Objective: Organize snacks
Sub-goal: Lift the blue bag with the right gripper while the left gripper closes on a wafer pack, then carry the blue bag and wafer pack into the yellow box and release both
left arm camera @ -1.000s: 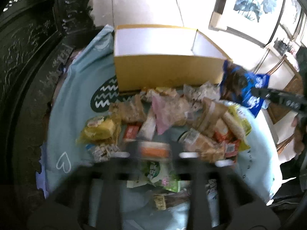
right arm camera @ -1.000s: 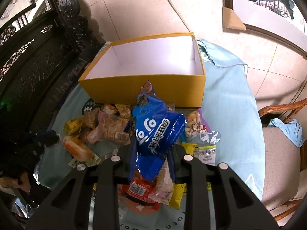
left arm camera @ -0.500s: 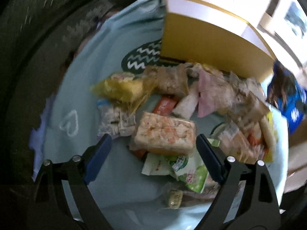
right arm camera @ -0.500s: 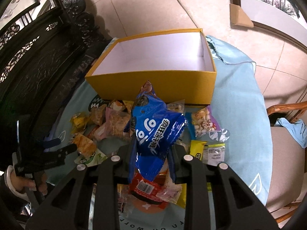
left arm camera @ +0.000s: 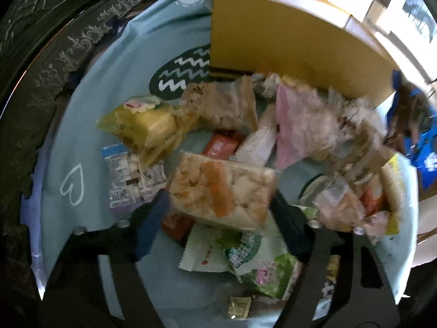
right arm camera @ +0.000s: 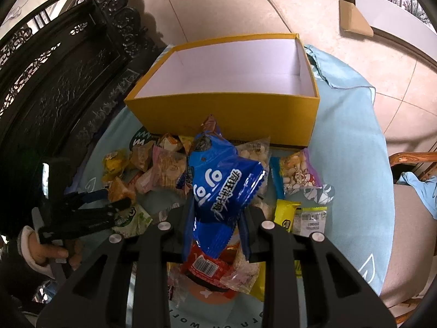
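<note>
Beige tiled floor (right arm camera: 224, 8) with thin grout lines, evenly lit, with a brighter glare at the upper right of the left wrist view. Dark carved wooden furniture (right arm camera: 54, 63) with openwork panels fills the left side; a framed painting (right arm camera: 393, 2) with a cardboard corner protector (right arm camera: 352, 19) sits on the floor at upper right. Round table under a light blue printed tablecloth (right arm camera: 352, 142), and just to its right a wooden armchair (right arm camera: 409, 161) with a pale seat cushion and a blue cloth (right arm camera: 420, 188) draped on it.
</note>
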Available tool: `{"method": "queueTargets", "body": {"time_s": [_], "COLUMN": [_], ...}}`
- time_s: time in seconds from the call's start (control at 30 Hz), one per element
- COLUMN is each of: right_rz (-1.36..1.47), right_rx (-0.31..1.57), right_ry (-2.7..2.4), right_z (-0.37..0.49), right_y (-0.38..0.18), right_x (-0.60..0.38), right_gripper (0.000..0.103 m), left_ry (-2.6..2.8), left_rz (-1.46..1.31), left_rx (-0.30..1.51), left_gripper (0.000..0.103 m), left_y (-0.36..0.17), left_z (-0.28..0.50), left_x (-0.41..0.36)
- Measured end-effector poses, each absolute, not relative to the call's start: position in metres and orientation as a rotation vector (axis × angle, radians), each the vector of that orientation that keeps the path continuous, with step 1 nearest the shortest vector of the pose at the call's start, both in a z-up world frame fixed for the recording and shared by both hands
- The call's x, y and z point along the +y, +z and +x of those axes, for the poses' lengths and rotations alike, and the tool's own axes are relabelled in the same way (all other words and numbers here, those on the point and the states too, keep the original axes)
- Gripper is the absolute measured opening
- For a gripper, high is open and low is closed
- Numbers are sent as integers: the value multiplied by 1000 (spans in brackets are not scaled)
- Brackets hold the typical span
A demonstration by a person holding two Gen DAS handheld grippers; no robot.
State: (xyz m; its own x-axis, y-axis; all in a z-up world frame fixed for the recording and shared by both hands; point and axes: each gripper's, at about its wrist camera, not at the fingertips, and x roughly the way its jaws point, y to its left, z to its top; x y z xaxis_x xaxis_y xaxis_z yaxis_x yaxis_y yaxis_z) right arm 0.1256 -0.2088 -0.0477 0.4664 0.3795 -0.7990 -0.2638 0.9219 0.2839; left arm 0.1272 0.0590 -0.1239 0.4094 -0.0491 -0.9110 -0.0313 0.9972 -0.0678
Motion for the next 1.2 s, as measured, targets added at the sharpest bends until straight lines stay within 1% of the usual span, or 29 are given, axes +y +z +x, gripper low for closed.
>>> {"method": "queueTargets", "body": {"time_s": [0.03,0.07,0.1,0.17,0.23,0.27,0.3,0.33,0.37,0.4,0.5,0.57,0.7,0.8,0.83,0.87,0.93,0.97,1.07,1.13,1.17,1.2], "right_rz": [128,128,129,127,124,123,123,121,119,117,117,113,115,119,118,117,117,116,114,106,106,104], "right_rx": [1010,1007,1004,996,1003,1007,1009,1012,1014,1017,1021,1019,1031,1036,1038,1037,1038,1038,1038,1043,1055,1075], "right_ry": [396,396,397,403,406,406,408,414,414,415,415,414,404,404,407,411,420,423,435,436,440,450], "right_z": [126,126,127,126,127,127,126,125,124,124,121,120,120,120,120,120,120,121,123,125,126,128], "right_y": [-47,-46,-45,-43,-44,-45,-46,-46,-47,-47,-47,-47,-50,-52,-53,-53,-53,-53,-53,-56,-58,-61], "right_x": [-209,-208,-207,-204,-200,-199,-198,-196,-194,-192,-189,-189,-191,-191,-190,-189,-187,-187,-185,-184,-183,-182], "right_gripper": [28,28,28,28,28,28,28,28,28,28,28,28,29,28,28,28,26,25,22,22,22,22], "left_ry": [-24,-29,-30,-39,-30,-29,-24,-13,12,24,53,79,98,100,99,98,84,72,44,40,36,27], "left_rz": [-66,-46,-33,-35,-27,-38,-65,-71,-75,-82,-86,-139,-91,-88,-104,-116,-84,-54,-10,3,14,14], "left_rx": [1128,1111,1105,1106,1120,1147,1144,1131,1163,1184,1248,1223,1188,1193,1195,1194,1189,1185,1179,1152,1130,1125], "left_gripper": [53,41,35,33,34,37,48,63,90,91,92,90,91,91,90,84,80,74,69,58,49,49], "left_y": [-117,-110,-105,-99,-105,-111,-116,-117,-124,-131,-156,-154,-142,-142,-143,-144,-142,-140,-135,-128,-122,-117], "left_z": [125,124,122,119,119,120,119,120,123,125,132,133,139,147,149,154,155,156,147,139,136,133], "left_x": [59,58,57,60,64,66,70,72,75,78,84,92,91,94,96,98,97,92,86,85,84,84]}}
